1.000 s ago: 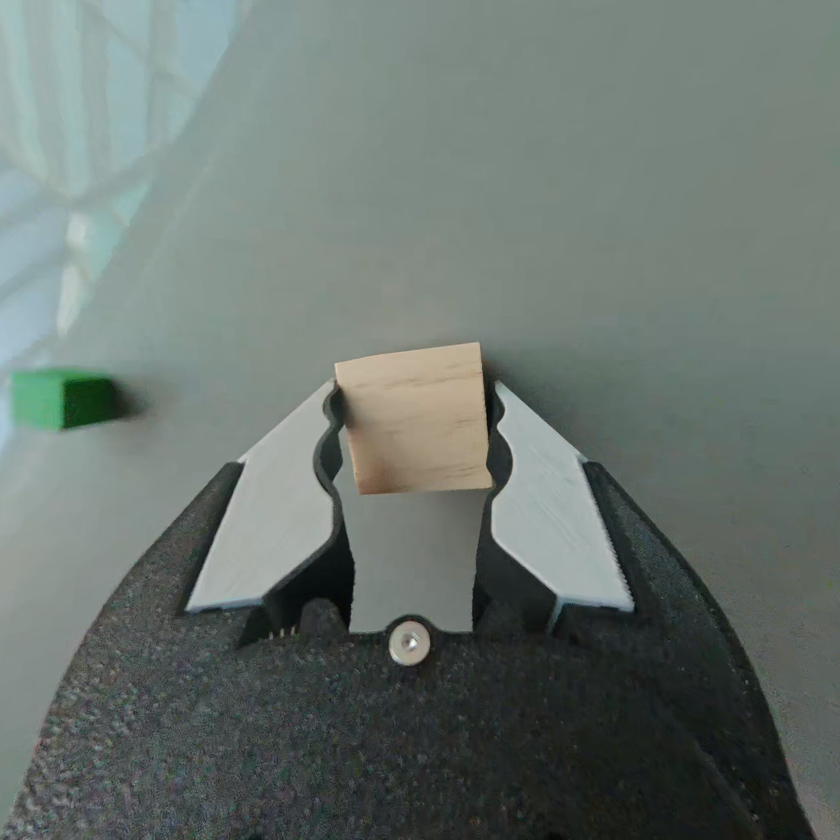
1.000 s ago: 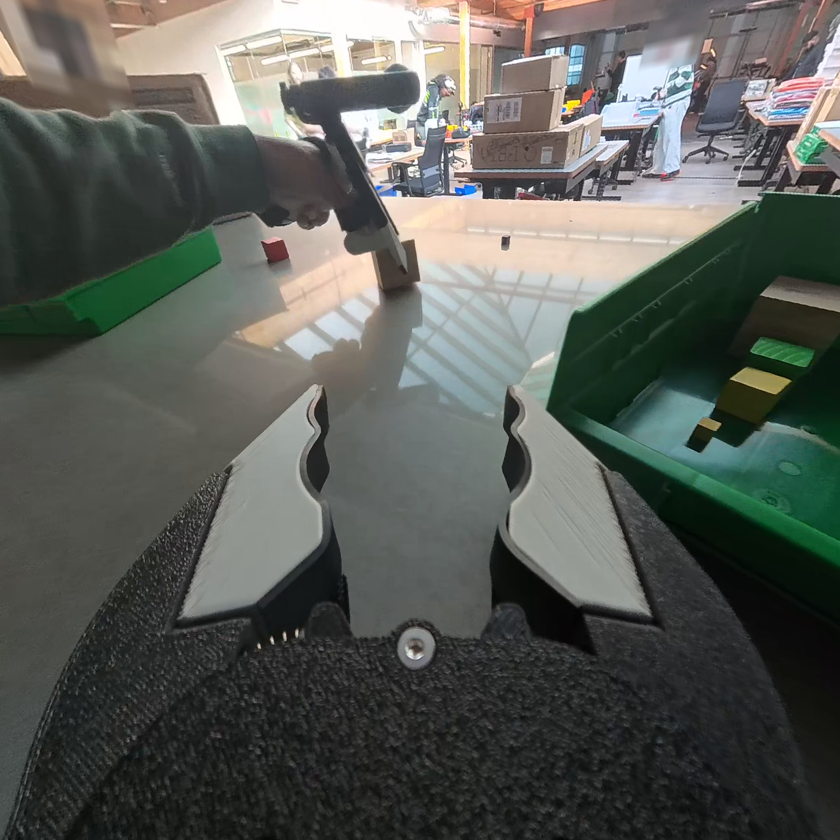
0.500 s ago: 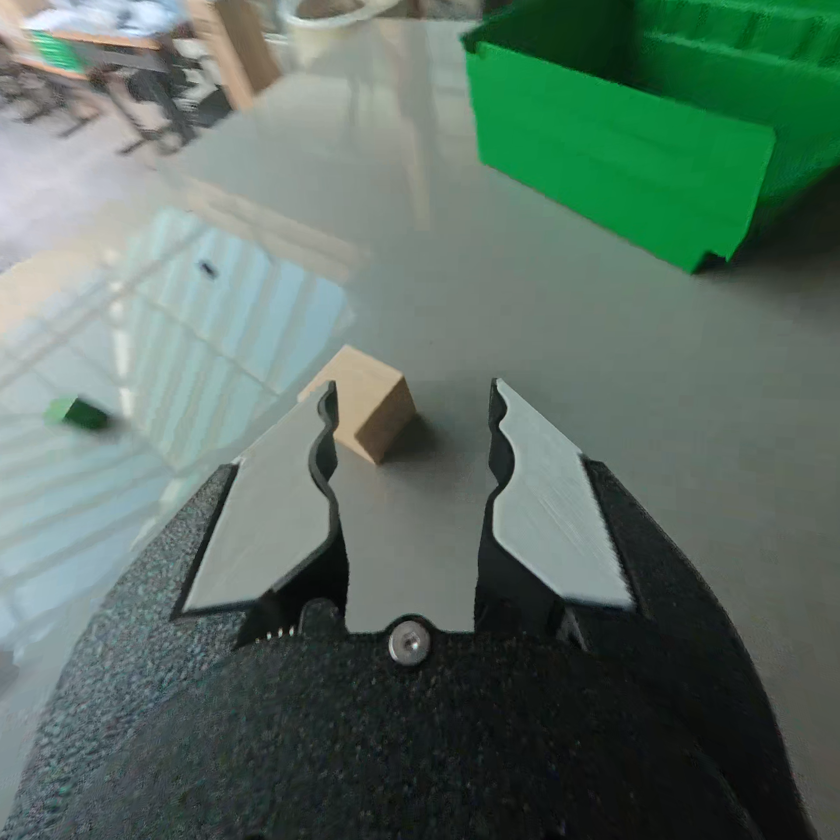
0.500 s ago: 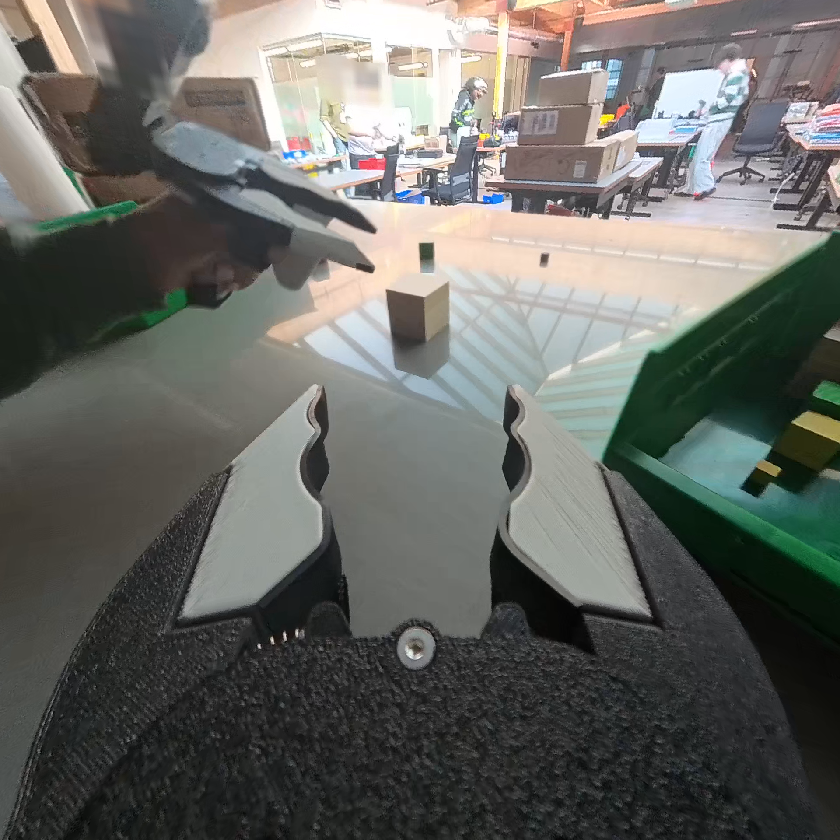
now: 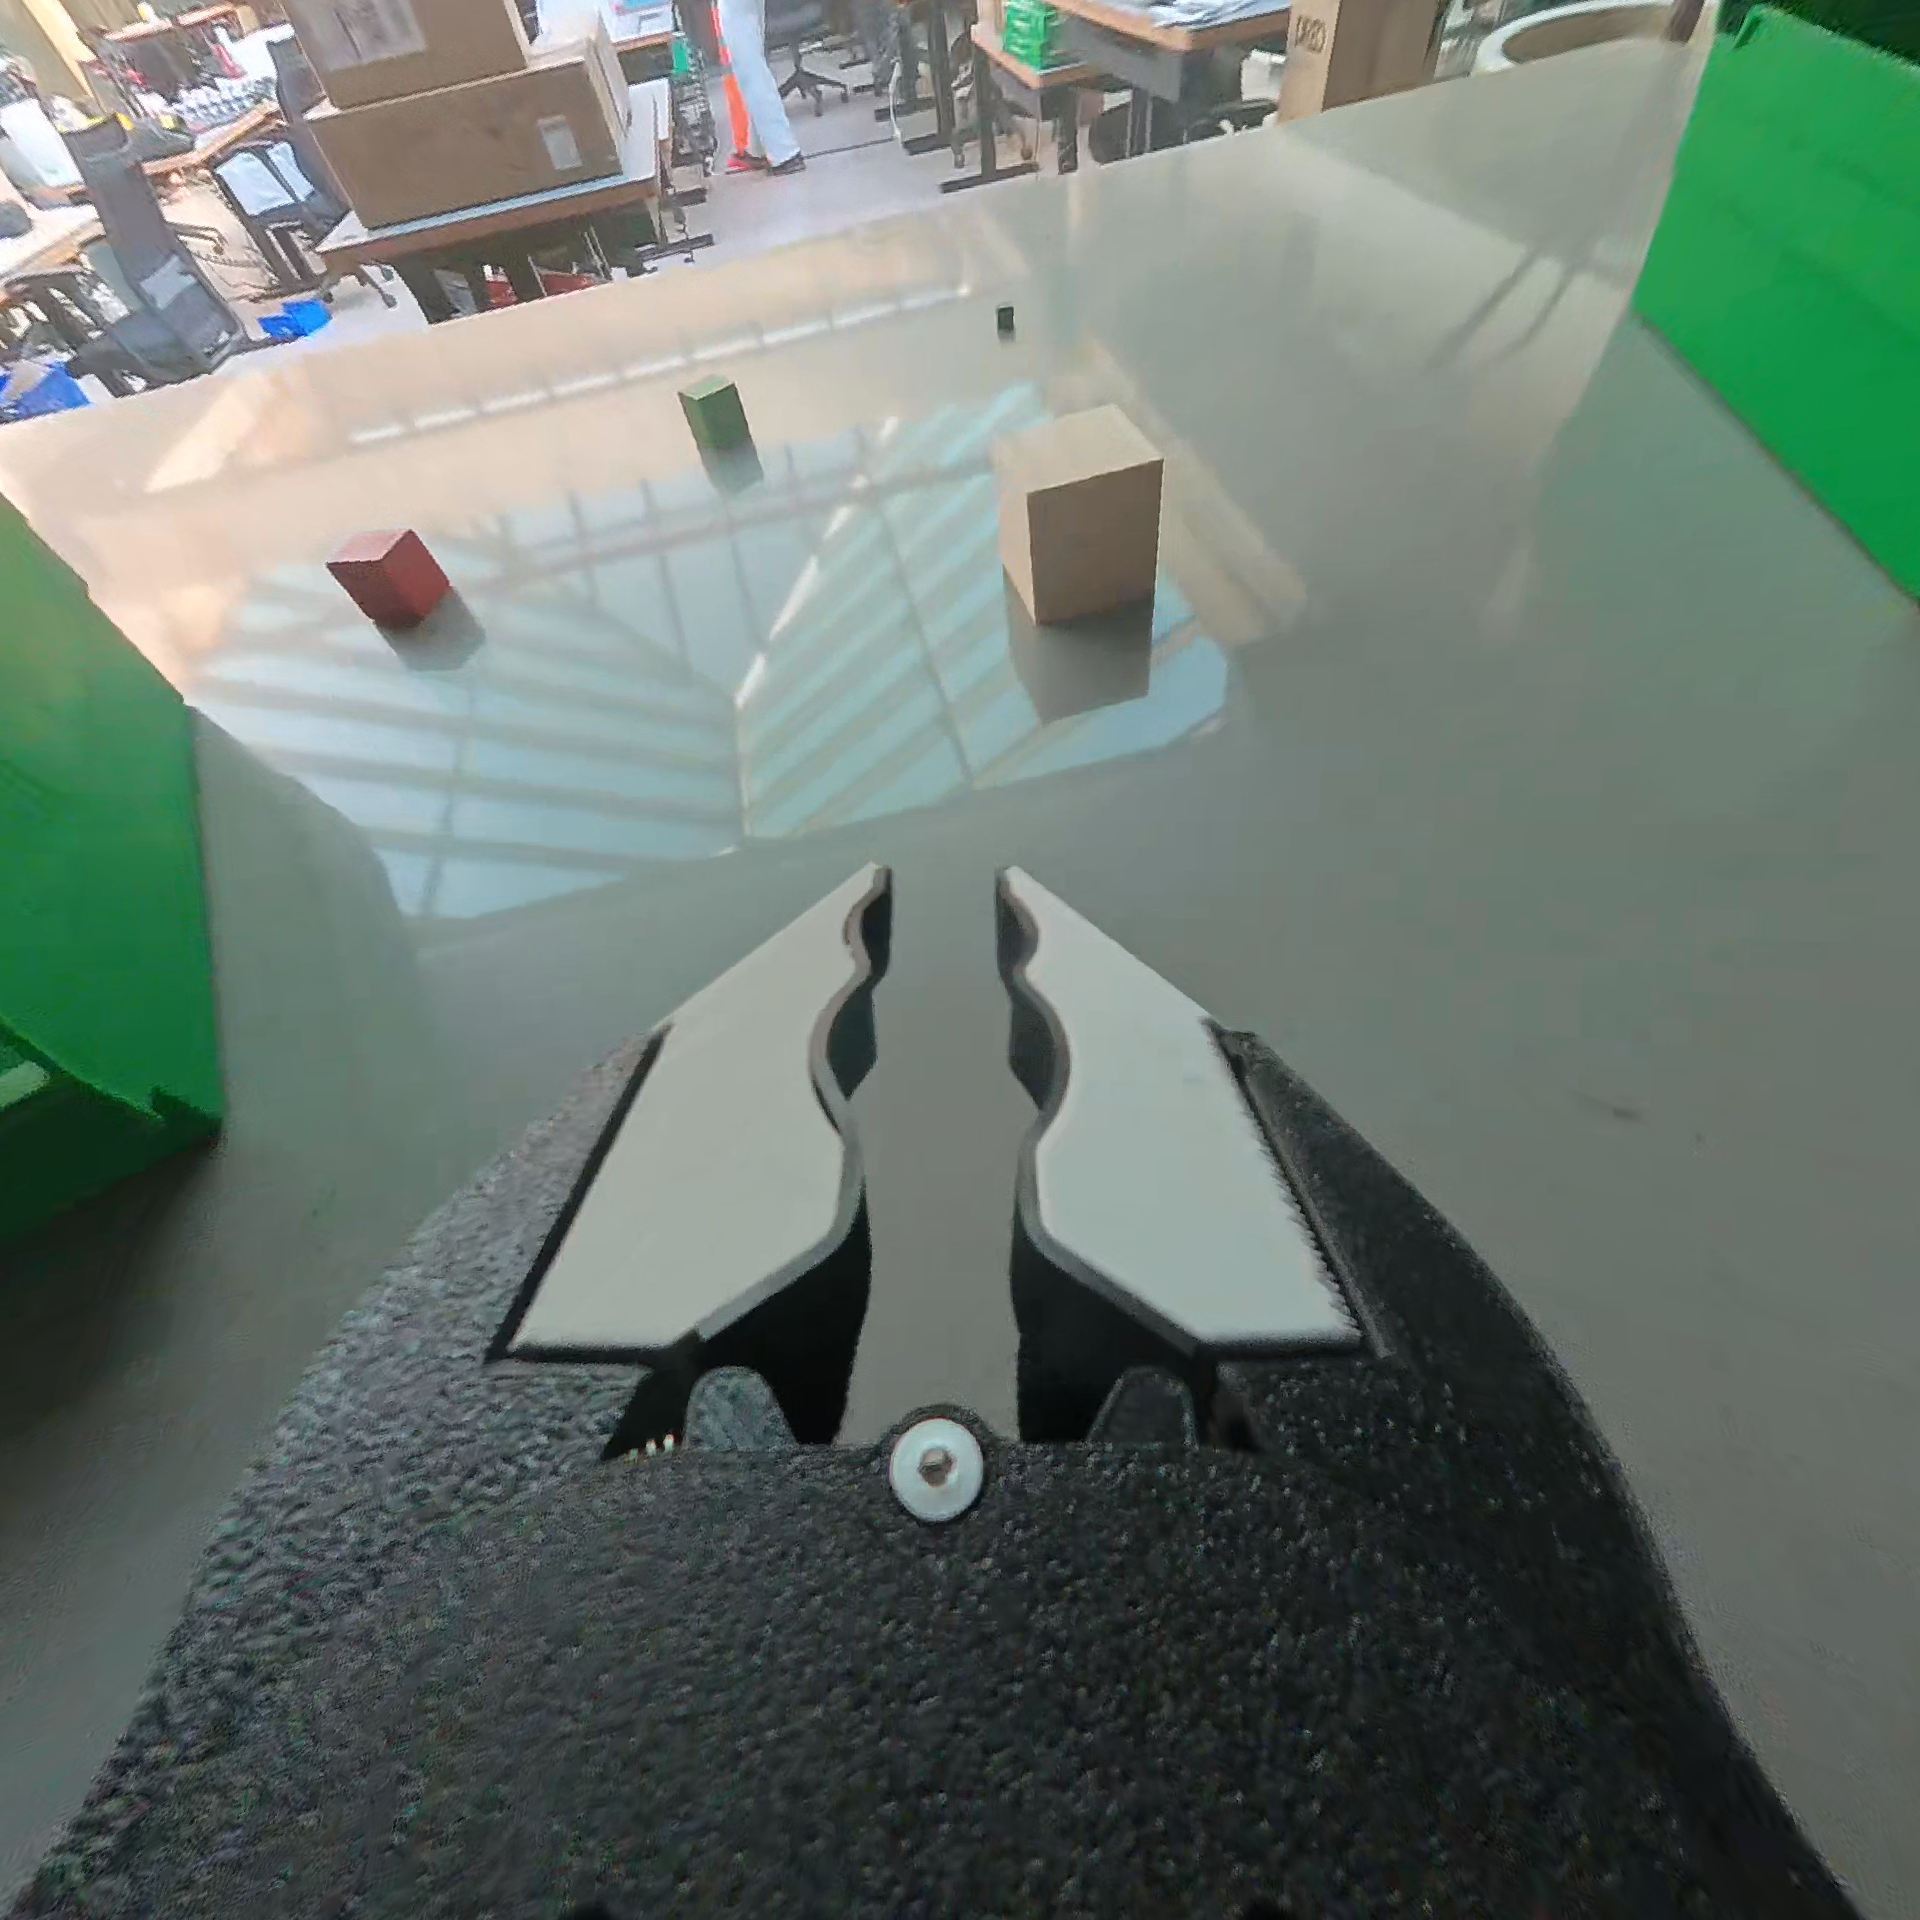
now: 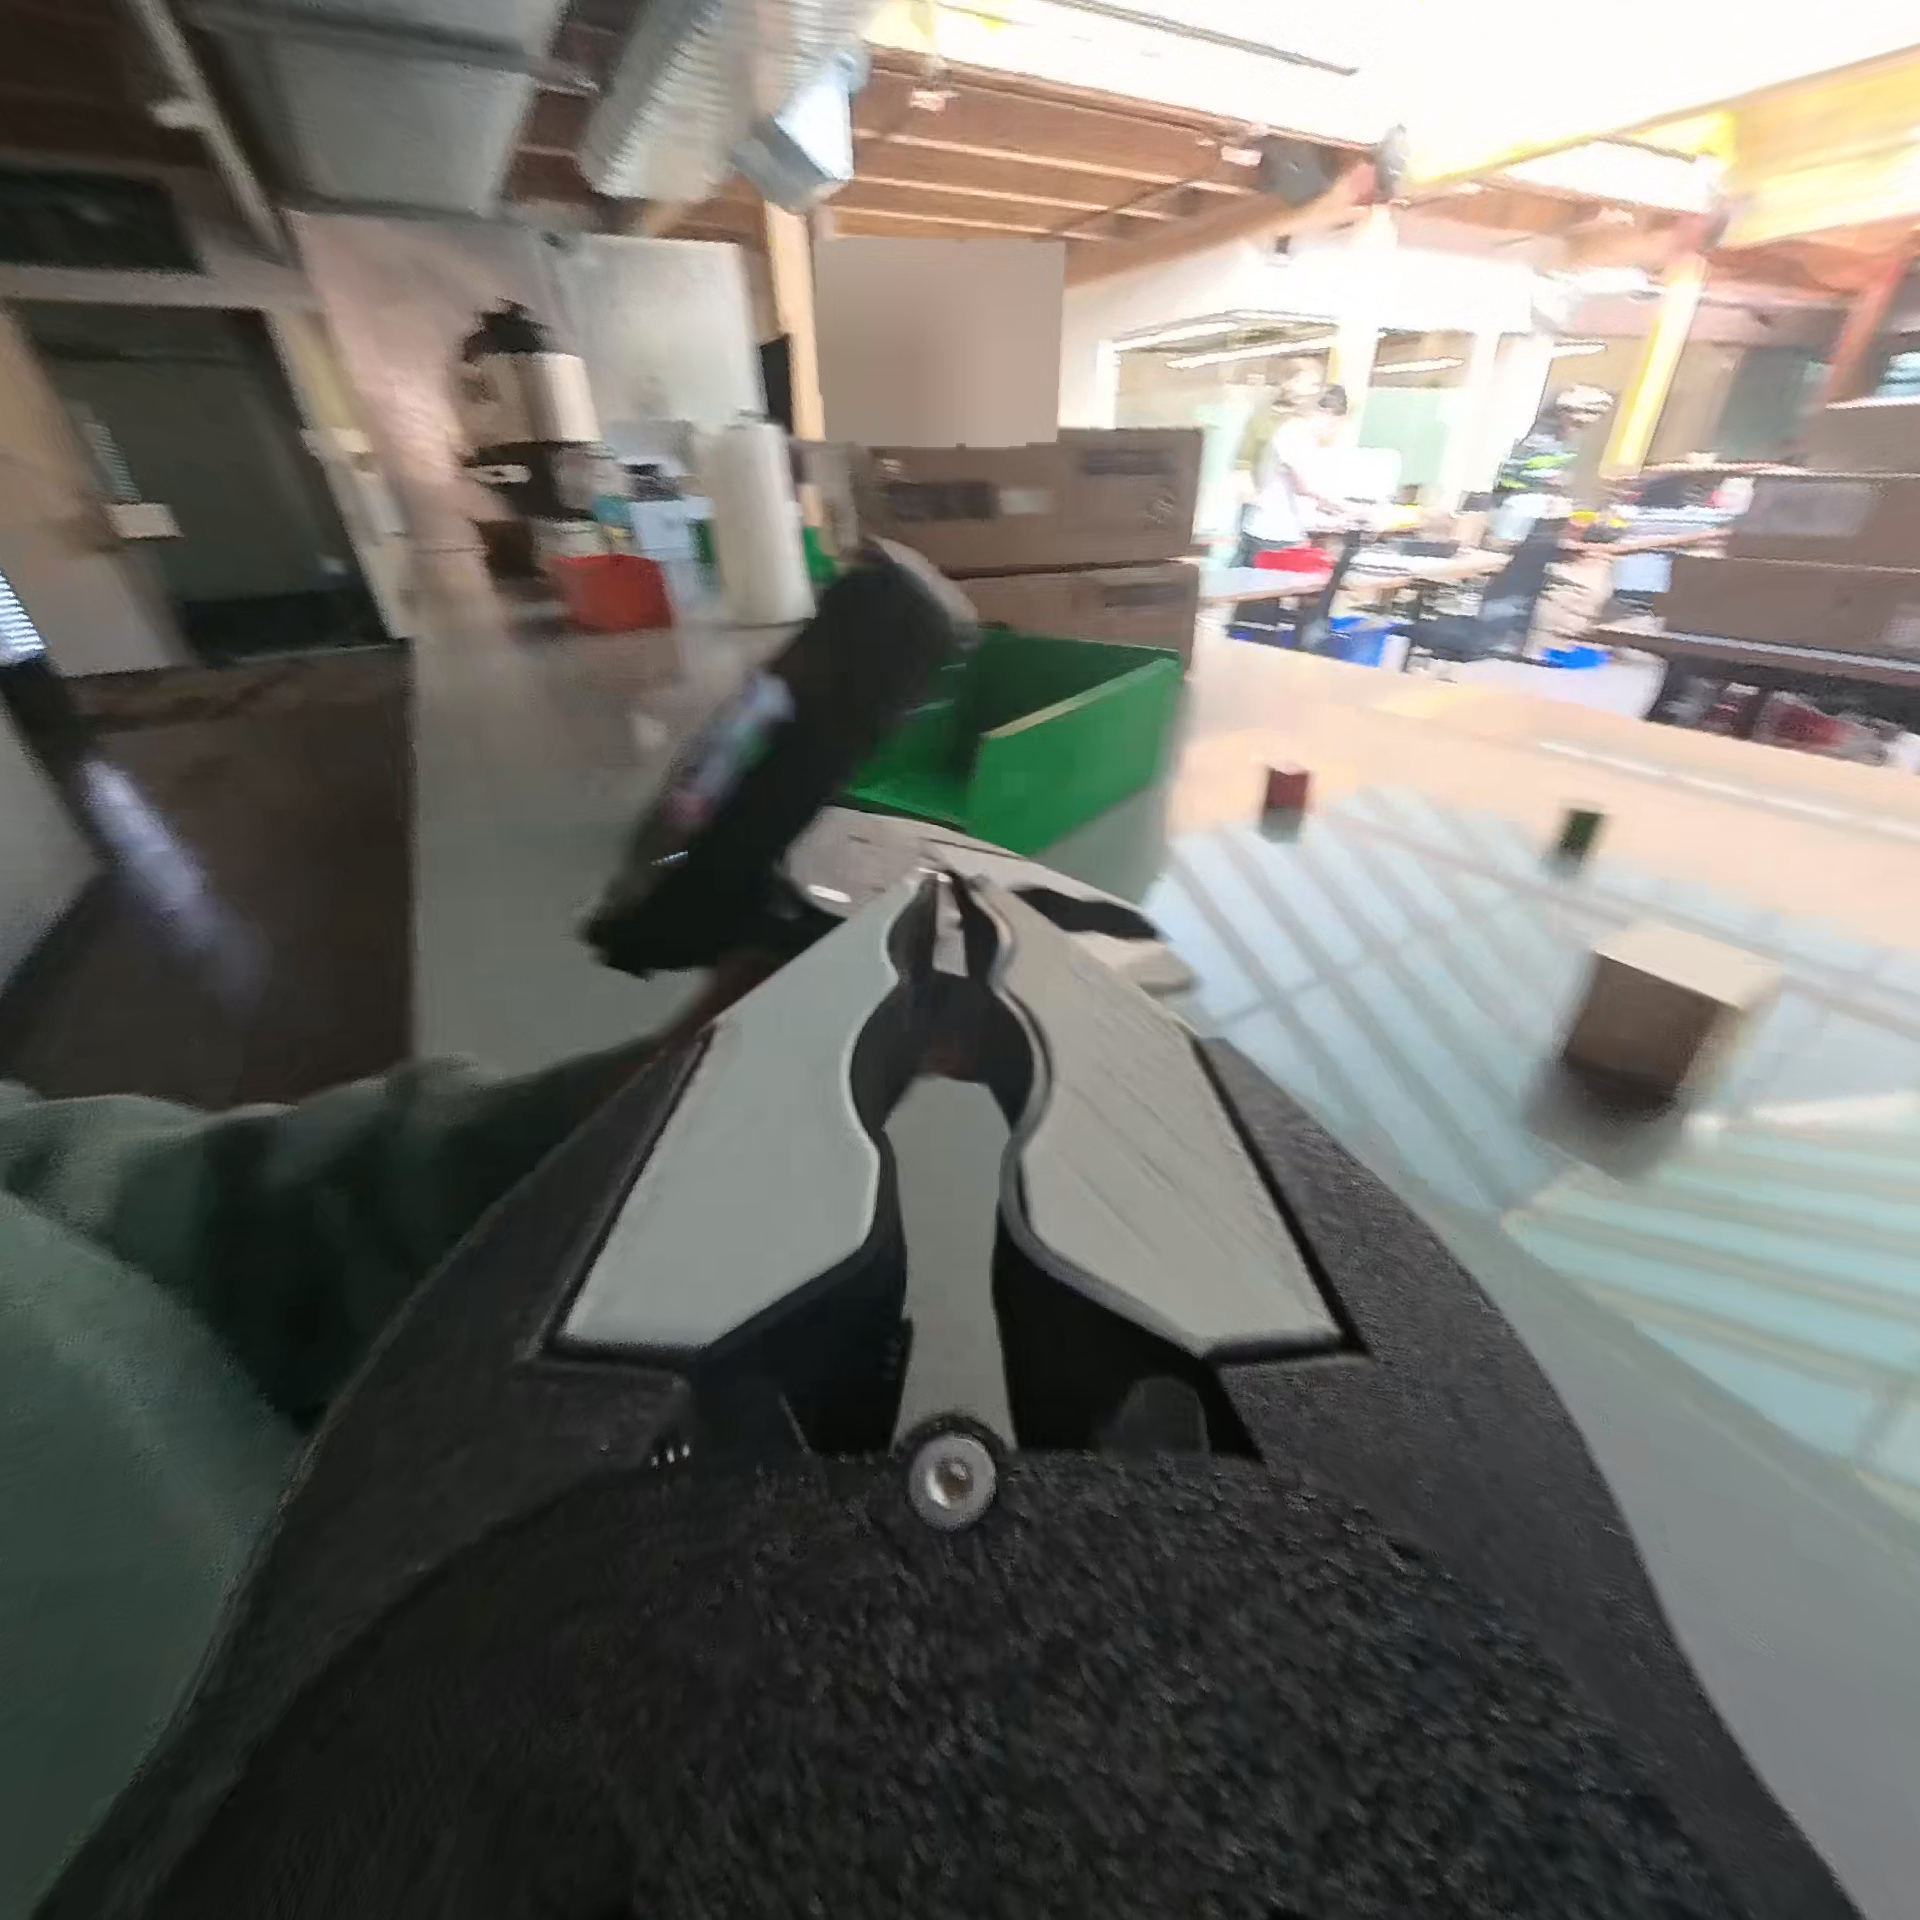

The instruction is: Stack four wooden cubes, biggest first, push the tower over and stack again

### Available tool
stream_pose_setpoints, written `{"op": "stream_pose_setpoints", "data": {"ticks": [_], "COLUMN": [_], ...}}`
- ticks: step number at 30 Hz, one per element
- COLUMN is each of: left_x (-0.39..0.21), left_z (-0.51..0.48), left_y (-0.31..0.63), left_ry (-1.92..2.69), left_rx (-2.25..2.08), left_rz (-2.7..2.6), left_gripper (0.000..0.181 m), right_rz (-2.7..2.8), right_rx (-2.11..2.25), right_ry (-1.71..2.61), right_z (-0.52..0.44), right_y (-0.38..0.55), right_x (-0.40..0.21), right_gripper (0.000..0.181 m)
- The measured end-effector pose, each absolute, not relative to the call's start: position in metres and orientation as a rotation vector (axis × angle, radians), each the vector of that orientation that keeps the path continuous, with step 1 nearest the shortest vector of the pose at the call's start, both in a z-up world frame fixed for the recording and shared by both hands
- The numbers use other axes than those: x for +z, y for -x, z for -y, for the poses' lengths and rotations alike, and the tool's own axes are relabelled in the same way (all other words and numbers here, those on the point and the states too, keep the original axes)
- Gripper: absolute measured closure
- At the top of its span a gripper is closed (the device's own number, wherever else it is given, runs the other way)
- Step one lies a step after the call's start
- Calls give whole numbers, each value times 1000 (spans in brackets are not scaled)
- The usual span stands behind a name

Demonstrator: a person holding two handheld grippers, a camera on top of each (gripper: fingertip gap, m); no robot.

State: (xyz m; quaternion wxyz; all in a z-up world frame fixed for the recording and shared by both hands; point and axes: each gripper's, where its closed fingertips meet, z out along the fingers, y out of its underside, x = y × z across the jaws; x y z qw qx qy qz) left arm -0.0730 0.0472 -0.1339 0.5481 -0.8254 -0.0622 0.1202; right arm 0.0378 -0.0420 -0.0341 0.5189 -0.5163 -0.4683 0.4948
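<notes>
Left gripper: fingers narrow, empty, w/ plain tan wooden block well ahead on grey bench. Looks light, stiff; its flat sides suit gripping. Right gripper closed, empty.

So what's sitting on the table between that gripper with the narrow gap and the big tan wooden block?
Nothing: in the left wrist view, only bare glossy table lies between the left gripper and the tan wooden block.
</notes>
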Motion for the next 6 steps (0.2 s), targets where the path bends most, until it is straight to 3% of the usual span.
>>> {"op": "stream_pose_setpoints", "data": {"ticks": [3,6], "left_x": [-127,-122], "left_z": [-42,-40], "left_y": [73,70], "left_ry": [1951,1938], "left_rx": [379,464], "left_rz": [98,50], "left_gripper": [181,181], "right_rz": [1236,1288], "right_rx": [1256,1241], "right_ry": [1177,1176], "right_z": [93,115], "right_y": [-19,-7], "right_x": [-24,-28], "right_gripper": [181,181]}}
